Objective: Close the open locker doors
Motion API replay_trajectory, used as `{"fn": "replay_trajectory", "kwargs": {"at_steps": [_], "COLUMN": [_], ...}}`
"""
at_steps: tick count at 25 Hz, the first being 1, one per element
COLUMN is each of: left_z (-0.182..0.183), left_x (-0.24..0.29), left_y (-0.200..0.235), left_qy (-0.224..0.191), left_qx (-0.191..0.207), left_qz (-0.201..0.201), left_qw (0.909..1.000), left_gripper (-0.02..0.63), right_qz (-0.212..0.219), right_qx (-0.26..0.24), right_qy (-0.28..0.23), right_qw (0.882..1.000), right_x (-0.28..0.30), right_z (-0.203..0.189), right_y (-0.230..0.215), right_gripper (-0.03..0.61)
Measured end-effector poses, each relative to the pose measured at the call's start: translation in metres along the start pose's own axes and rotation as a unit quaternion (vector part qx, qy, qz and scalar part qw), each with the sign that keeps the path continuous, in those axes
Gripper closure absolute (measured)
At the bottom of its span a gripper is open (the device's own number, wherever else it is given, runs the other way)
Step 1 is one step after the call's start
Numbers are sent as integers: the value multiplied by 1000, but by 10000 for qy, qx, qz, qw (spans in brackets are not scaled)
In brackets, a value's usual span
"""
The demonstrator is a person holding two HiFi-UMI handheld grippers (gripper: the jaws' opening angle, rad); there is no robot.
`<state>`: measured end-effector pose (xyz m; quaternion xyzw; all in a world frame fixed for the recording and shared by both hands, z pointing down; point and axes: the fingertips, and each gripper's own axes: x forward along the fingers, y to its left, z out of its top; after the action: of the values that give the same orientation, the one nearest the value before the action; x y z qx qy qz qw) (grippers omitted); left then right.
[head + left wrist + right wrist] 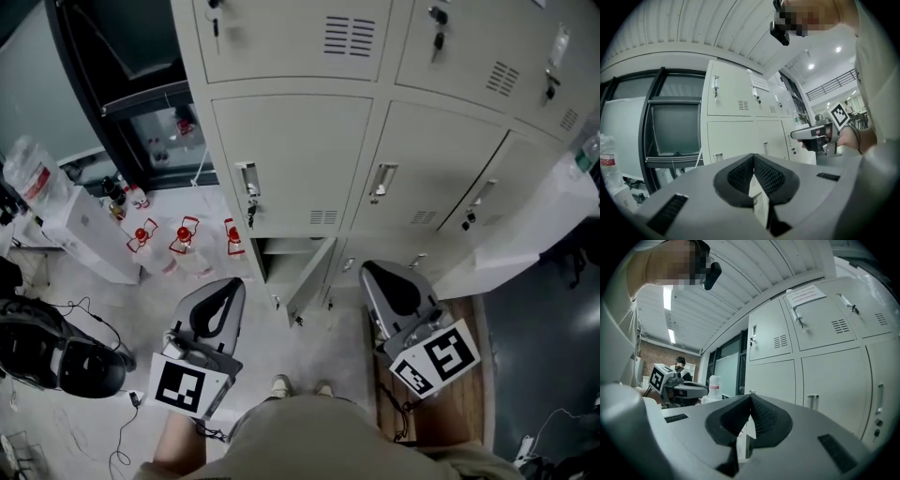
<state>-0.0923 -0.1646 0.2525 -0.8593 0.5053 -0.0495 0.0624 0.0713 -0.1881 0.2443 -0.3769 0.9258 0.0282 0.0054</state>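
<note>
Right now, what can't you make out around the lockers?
- Head view: inside the open locker is dark, seen steeply from above.
- Head view: bottom-row locker fronts right of it are partly covered by the right gripper.
- Right gripper view: notice print too small.
- Left gripper view: open locker mostly behind the left gripper body.

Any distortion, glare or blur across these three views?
Head view: sharp, evenly lit, lockers splayed by the steep angle. Left gripper view: fisheye, black corners, ceiling lights blown out. Right gripper view: same fisheye, strip light glaring.
</note>
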Motion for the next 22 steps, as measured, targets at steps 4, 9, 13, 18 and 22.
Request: {"fn": "replay_trajectory", "kwargs": {"at_steps": [4, 9, 13, 18, 22], "left_z": [-6, -5, -2, -3, -7], "left_x": [-2, -6, -11, -15, -18], "left_y": [-12, -17, -15, -12, -7], "left_qy": [67, 81, -32, -70, 222], "left_qx": [-48, -143, -373, -528, -509], "left_qz": [-51, -6, 48, 19, 120], "left_qw": [10000, 9999, 9993, 9986, 9984], "left_gripper": [607, 607, 607, 607, 607], "right_qz": [-3, 2, -25, -35, -47], "right_qx": [43, 14, 1, -5, 10], "right_qy": [87, 75, 63, 37, -18], "right_qw": [10000, 10000, 10000, 10000, 10000], "right_x": [-11, -18, -21, -22, -20], "right_z": [-7, -5, -3, -2, 0], "right_y": [3, 6, 7, 10, 14], "right_gripper": [572, 572, 572, 572, 572]}}
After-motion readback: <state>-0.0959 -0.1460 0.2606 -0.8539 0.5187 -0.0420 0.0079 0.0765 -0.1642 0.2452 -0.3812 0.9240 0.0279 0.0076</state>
